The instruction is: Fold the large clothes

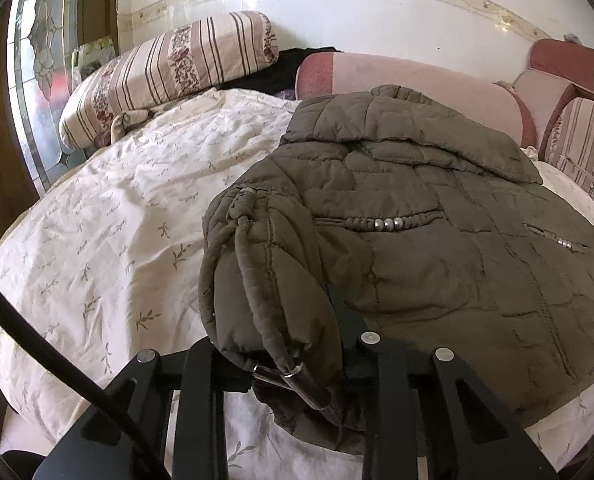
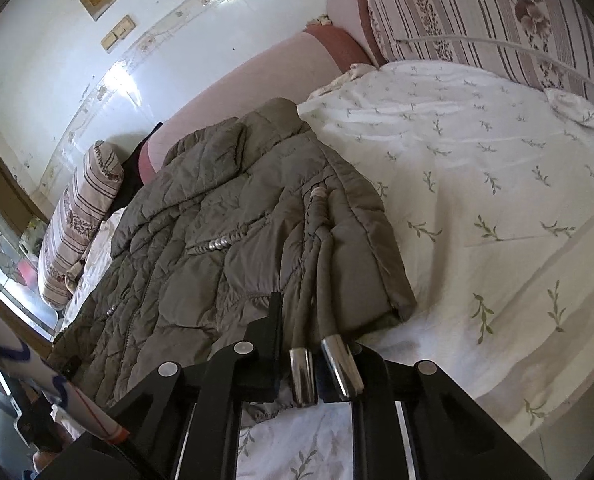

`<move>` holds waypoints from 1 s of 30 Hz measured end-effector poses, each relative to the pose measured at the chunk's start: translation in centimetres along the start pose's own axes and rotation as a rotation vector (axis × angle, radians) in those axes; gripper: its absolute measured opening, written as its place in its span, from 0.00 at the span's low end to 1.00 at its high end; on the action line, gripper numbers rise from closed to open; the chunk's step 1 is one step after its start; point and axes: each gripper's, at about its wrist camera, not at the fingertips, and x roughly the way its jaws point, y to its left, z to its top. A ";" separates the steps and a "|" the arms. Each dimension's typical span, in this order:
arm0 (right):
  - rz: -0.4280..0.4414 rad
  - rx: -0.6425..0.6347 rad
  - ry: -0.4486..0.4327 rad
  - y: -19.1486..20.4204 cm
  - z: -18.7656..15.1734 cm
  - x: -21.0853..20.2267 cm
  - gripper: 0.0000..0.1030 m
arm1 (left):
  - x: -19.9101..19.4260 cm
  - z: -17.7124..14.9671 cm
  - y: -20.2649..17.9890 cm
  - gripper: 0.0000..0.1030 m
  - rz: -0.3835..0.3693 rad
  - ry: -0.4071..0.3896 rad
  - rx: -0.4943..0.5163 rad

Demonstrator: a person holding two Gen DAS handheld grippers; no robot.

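An olive-brown quilted jacket (image 1: 437, 240) lies on the white leaf-print bed cover (image 1: 109, 216), sleeves folded over its body. My left gripper (image 1: 289, 344) is shut on the jacket's left sleeve and hem corner (image 1: 265, 296), with the drawstring's metal tip (image 1: 297, 380) hanging between the fingers. In the right wrist view the jacket (image 2: 217, 248) fills the middle; my right gripper (image 2: 313, 360) is at its near hem, jaws apart, with two drawstring metal tips (image 2: 337, 364) lying between the fingers. The folded right sleeve (image 2: 361, 248) lies beside them.
Striped floral bolster pillows (image 1: 169, 72) and pink cushions (image 1: 417, 84) line the tiled wall behind the bed. A stained-glass window (image 1: 41, 60) is at the left. More bed cover (image 2: 497, 200) stretches right of the jacket.
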 end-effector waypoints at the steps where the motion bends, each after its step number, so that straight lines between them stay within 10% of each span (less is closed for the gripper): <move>1: 0.003 0.003 -0.003 0.0 0.0 -0.2 0.12 | -0.2 0.0 0.0 0.25 -0.003 -0.005 0.005; 30: -0.037 -0.017 0.042 -1.2 -0.8 -1.3 0.20 | -1.4 -1.8 -1.5 0.33 0.054 -0.015 0.085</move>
